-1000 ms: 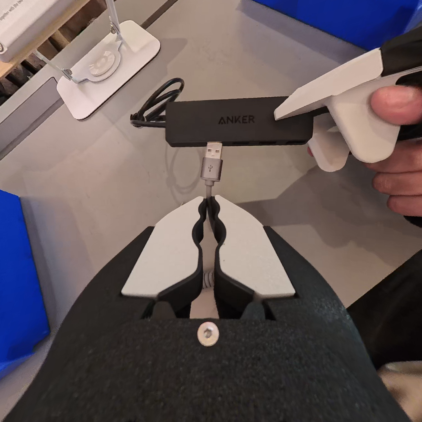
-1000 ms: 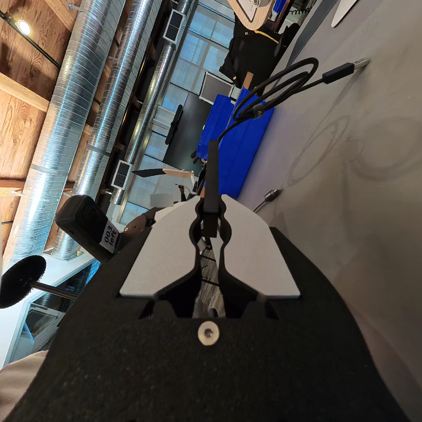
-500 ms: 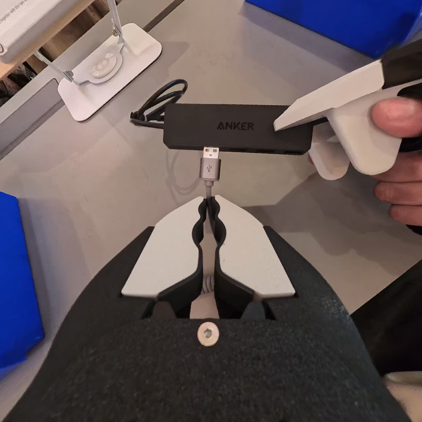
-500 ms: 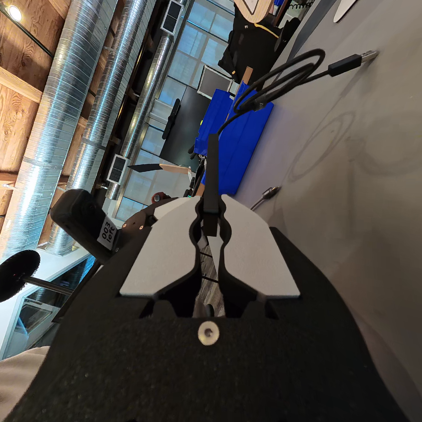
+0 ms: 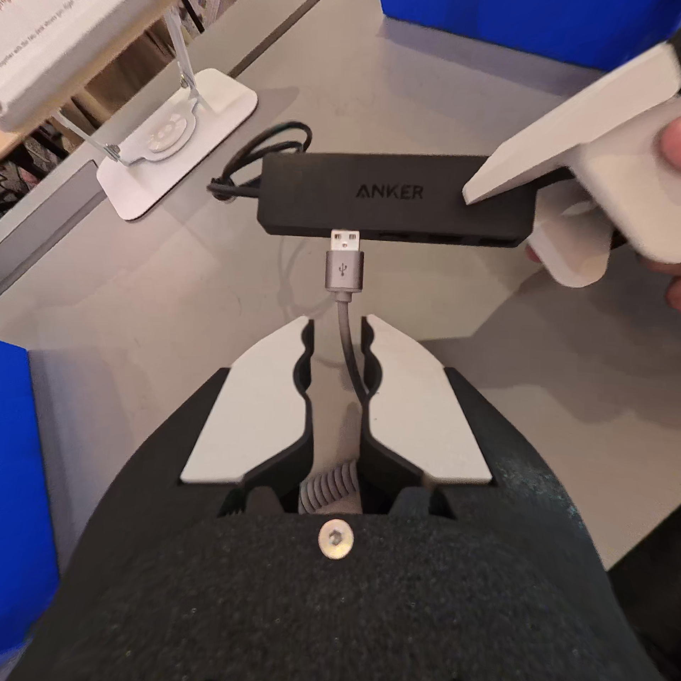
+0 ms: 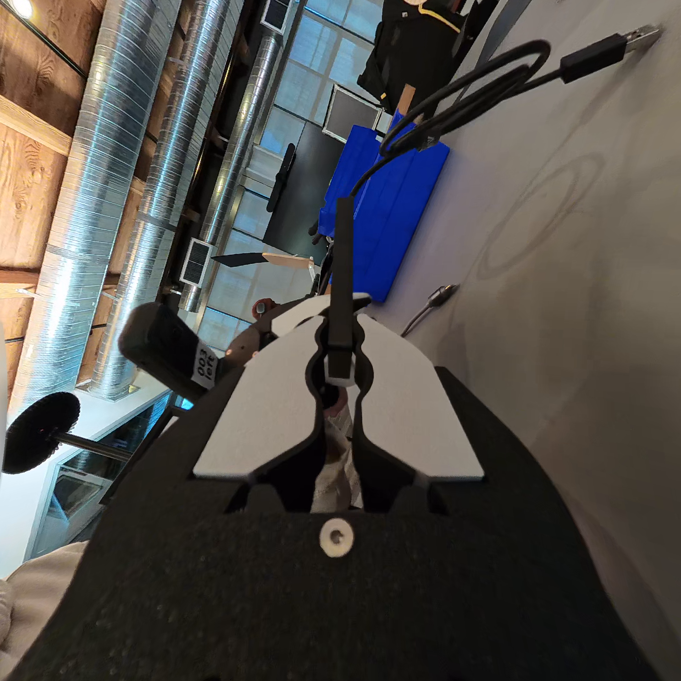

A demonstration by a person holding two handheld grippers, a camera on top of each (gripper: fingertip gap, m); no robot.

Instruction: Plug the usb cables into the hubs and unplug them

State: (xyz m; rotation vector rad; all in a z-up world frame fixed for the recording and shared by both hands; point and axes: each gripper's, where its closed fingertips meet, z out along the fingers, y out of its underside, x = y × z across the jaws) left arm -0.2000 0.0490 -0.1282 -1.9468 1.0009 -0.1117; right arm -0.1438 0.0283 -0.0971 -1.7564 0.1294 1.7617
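Note:
A black USB hub is held above the grey table by its right end in my right gripper, which is shut on it. A grey braided USB cable ends in a metal plug whose tip meets the hub's leftmost front port; how deep it sits I cannot tell. My left gripper is open, with the cable running loose between its fingers. In the right wrist view my right gripper clamps the hub seen edge-on. The hub's own black cable and plug hang free.
A white stand with a flat base is at the back left. Blue bins are at the back right and the left edge. A person's hand holds the right gripper. The grey table lies below. The flat base is about 35 cm from my left fingertips.
My left gripper's jaws have opened and let go of the grey cable. The plug stays at the hub's port. The right gripper still holds the hub.

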